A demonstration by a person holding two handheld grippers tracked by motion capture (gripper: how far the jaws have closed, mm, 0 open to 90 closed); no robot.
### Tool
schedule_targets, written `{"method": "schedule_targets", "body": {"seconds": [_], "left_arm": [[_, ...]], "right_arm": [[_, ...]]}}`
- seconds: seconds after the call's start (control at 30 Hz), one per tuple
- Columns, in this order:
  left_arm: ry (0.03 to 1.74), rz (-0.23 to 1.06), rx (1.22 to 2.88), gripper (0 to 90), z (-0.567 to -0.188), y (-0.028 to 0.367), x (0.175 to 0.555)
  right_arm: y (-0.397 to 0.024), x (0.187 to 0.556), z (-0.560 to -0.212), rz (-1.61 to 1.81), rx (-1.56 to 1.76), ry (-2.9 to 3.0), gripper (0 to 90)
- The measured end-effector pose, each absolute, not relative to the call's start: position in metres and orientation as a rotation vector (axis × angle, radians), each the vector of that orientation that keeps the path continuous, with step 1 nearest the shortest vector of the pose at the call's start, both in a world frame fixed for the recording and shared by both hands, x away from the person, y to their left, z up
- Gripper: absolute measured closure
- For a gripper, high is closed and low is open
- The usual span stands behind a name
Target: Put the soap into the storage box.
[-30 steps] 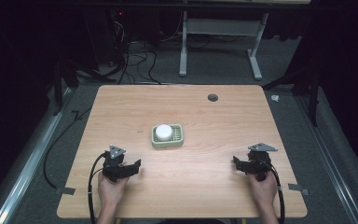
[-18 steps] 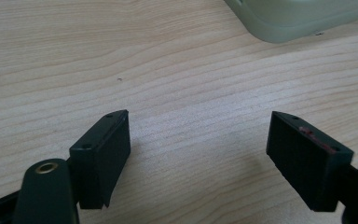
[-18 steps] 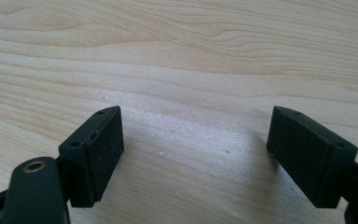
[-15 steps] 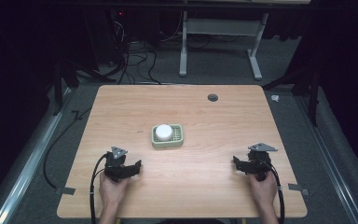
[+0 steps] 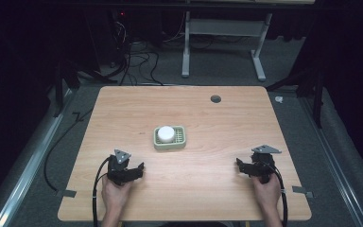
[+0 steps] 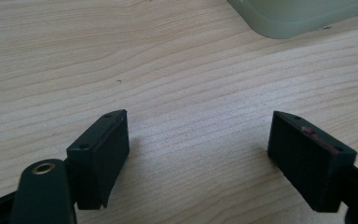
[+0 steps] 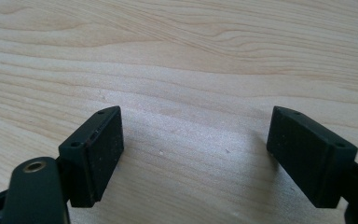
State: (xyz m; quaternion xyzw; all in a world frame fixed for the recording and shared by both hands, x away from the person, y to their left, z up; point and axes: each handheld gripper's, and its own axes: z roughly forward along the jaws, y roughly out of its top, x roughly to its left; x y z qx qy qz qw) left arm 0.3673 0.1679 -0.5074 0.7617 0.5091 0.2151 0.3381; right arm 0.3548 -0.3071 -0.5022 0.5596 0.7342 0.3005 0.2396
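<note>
The wooden desk (image 5: 208, 123) carries a green tray (image 5: 180, 140) at its centre, with a white round lid (image 5: 166, 134) on the tray's left half. The left gripper (image 5: 139, 167) and right gripper (image 5: 239, 163) rest near the desk's near edge, well apart, fingers (image 6: 103, 149) released, holding nothing.

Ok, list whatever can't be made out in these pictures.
- Green tray, left gripper view: cut off by the top edge, only a corner shows.
- White object in the tray, high view: too small to identify.
- Dark round spot on the table, high view: too small to tell hole from cap.
</note>
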Motion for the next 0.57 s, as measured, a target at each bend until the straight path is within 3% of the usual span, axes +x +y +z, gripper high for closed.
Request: {"method": "schedule_targets", "body": {"seconds": [0.57], "left_arm": [[1.333, 0.561, 1.982, 20.7, -0.5075, 0.1678, 0.3671]], "right_arm": [[-0.3071, 0.3548, -0.5022, 0.823, 1.532, 2.009, 19.6]]}}
